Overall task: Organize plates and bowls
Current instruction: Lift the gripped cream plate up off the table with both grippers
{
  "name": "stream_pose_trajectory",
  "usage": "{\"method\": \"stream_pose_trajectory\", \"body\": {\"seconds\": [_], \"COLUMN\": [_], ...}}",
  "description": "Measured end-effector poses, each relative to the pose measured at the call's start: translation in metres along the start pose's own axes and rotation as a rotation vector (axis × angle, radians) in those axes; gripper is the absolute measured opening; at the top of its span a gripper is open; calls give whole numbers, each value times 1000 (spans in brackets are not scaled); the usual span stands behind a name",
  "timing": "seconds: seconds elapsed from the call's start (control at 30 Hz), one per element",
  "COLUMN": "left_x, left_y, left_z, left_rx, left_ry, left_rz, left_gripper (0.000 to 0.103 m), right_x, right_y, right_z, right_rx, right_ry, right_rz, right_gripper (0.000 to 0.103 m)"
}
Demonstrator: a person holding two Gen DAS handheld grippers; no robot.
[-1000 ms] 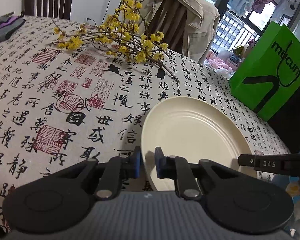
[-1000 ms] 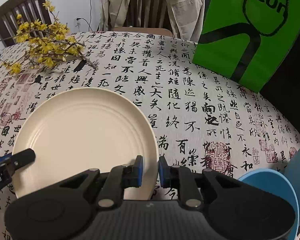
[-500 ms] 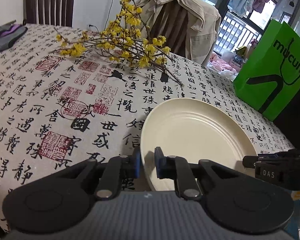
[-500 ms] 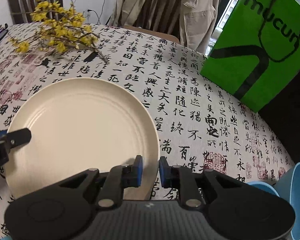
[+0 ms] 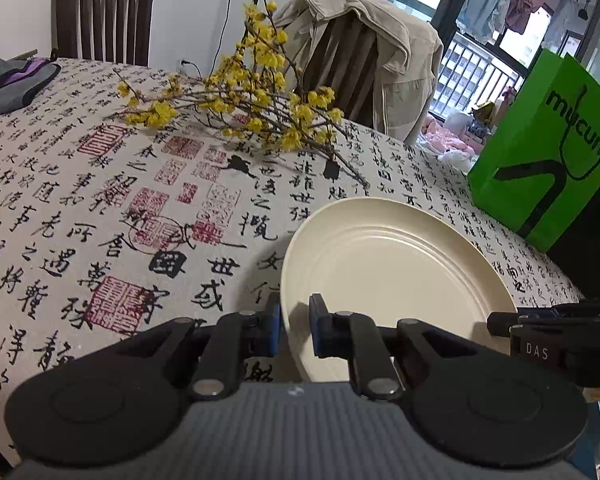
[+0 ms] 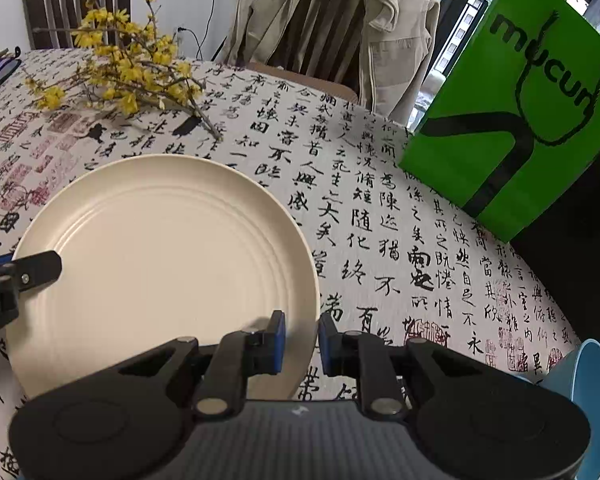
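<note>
A cream plate (image 5: 392, 276) (image 6: 160, 264) hangs just over the calligraphy-print tablecloth (image 5: 100, 208) and casts a shadow on it. My left gripper (image 5: 295, 328) is shut on the plate's left rim, one blue pad on each side of the edge. On the opposite side, my right gripper (image 6: 302, 336) is shut on the right rim the same way. Each view shows the other gripper's fingers at the far edge of the plate: right fingers (image 5: 540, 328), left fingers (image 6: 28, 272). A blue bowl (image 6: 580, 392) stands at the lower right of the right wrist view, partly cut off.
A branch of yellow flowers (image 5: 252, 112) (image 6: 128, 64) lies on the cloth behind the plate. A green paper bag (image 5: 548, 168) (image 6: 512, 120) stands at the right. A chair with a beige jacket (image 5: 360, 52) and a dark wooden chair (image 5: 104, 12) stand behind the table.
Both grippers keep their hold on the plate. The right wrist view has rolled, so the green bag sits higher in it and the blue bowl has slid toward the right edge.
</note>
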State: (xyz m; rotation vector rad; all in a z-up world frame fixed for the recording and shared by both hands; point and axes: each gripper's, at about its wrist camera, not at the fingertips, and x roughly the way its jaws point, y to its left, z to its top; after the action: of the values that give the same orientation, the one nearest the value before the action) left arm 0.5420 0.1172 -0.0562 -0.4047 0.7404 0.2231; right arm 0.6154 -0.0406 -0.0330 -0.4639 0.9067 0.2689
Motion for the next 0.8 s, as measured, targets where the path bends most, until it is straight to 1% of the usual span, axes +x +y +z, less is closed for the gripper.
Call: {"method": "stream_pose_trajectory", "body": {"seconds": [0.37,0.6,0.8], "left_x": [-9,-20,-28], "left_y": [8,11,12], "left_z": [11,17,21], "left_rx": [-30,-46,-57], "left_ry": [-46,-85,-103], "left_rz": [5,-10,-25], "left_gripper": [15,14,14], "right_x": [-15,-26,-34], "right_y": [7,8,6], "right_z": [3,6,4], "right_rx": [-15,-7,2], "right_ry": [-65,-109,-141], "right_rz": [11,13,17], "right_gripper": [17,17,17]}}
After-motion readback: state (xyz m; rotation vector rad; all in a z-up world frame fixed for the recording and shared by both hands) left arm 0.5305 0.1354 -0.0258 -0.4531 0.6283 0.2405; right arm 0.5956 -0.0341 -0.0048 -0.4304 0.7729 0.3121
